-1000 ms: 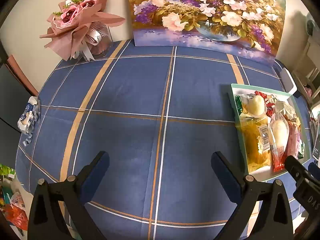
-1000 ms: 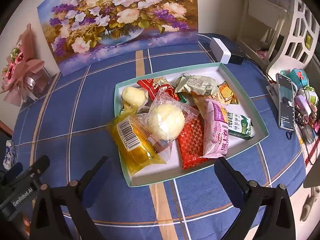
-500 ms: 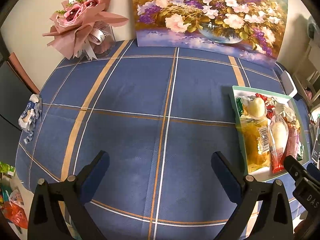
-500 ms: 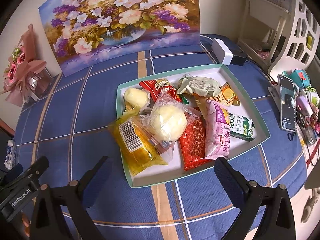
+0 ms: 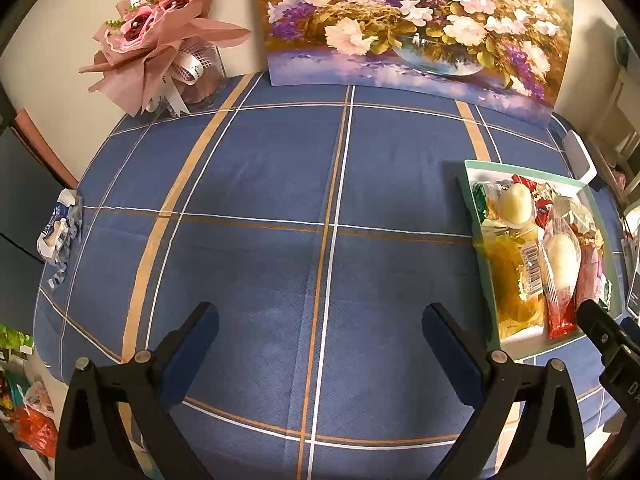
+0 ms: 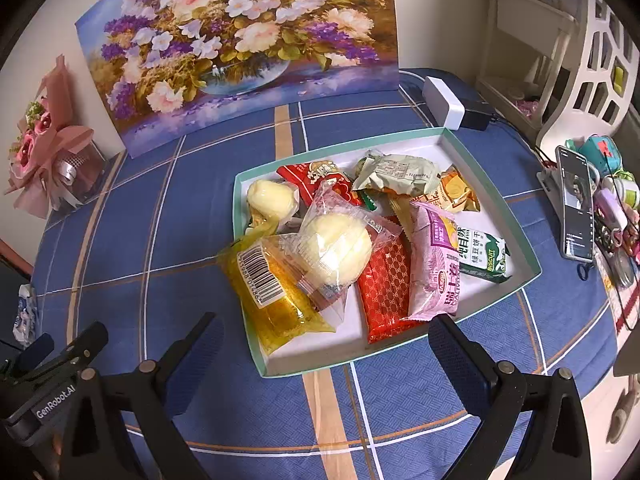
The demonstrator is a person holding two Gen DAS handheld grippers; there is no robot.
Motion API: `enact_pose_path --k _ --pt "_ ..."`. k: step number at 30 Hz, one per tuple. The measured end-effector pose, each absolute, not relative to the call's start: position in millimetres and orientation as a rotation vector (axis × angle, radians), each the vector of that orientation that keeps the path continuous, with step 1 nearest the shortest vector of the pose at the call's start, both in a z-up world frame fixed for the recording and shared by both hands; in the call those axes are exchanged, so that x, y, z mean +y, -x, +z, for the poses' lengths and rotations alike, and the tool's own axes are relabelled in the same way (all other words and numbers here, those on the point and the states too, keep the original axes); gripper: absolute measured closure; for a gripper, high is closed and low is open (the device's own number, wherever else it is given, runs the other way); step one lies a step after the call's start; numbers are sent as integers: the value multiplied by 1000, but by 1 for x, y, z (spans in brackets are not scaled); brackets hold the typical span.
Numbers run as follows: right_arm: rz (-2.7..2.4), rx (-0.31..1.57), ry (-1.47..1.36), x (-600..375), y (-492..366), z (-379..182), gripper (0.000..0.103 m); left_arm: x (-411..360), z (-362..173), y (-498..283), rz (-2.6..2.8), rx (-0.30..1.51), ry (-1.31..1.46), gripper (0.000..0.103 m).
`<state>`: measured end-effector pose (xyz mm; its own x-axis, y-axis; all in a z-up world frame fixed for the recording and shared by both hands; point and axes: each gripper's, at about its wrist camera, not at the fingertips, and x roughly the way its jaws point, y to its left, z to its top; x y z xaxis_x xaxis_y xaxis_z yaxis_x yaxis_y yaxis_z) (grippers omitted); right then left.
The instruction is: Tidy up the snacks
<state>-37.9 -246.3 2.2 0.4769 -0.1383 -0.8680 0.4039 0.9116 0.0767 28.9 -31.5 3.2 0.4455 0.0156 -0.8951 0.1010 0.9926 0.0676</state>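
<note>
The left hand-held gripper hovered released over the bare blue checked tabletop, while to the right the snacks lay heaped in a green-rimmed tray, the right hand-held gripper spread empty at its near edge.

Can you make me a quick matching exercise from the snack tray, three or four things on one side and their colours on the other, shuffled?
Things:
1. barcode packet
2. roll cake packet
3. biscuit packet
4. patterned packet

Colours:
A. red
B. green and white
C. yellow
D. pink

Pairs: 1-C, 2-D, 3-B, 4-A
</note>
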Motion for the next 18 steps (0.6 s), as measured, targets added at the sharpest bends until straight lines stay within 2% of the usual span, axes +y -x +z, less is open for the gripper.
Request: enact_pose_path --k 18 --pt "-337 1026 -290 -246 38 2 0 -33 4 -28 -68 1105 -119 2"
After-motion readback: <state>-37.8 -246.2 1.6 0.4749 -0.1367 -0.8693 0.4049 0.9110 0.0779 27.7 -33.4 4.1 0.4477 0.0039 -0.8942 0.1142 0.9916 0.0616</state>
